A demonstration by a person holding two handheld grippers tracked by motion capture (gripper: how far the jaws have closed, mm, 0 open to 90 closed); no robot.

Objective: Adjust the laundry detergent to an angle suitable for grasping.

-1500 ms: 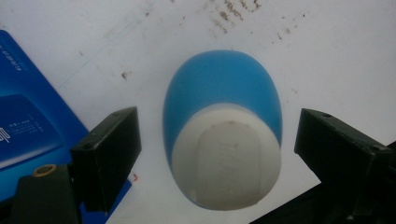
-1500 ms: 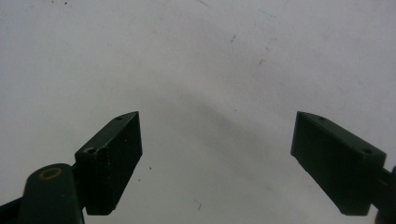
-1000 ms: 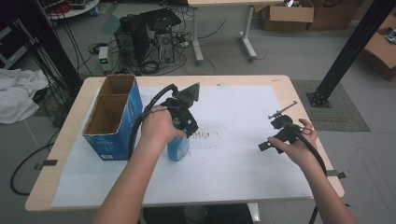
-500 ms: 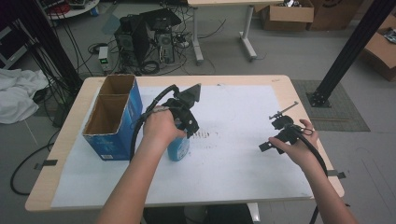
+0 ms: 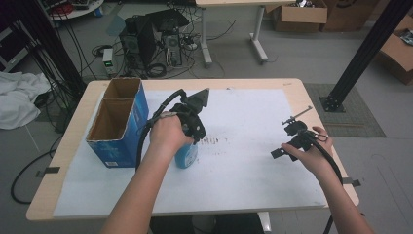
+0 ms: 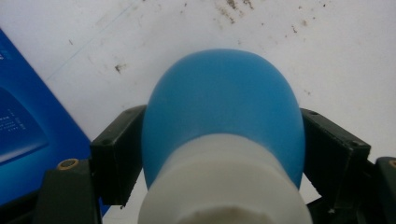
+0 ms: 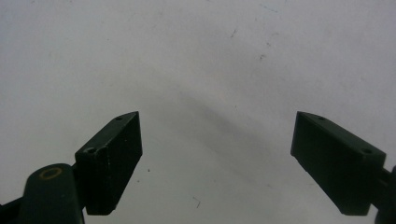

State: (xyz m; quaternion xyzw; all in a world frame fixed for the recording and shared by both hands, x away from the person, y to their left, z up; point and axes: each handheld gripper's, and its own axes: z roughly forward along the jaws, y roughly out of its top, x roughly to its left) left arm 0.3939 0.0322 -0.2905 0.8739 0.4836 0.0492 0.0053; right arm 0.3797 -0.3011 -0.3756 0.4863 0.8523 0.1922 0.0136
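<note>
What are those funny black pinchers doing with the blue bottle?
A person holds a pincher tool in each hand. The left gripper has just been closing its jaws around a blue bottle standing on the white paper, beside a blue cardboard box. The jaws now sit against the bottle's sides. The right gripper waits open over bare paper, holding nothing.

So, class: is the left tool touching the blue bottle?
Touching. In the left gripper view both jaws of the left tool press against the sides of the blue bottle, having just closed in on it; no gap shows.
</note>
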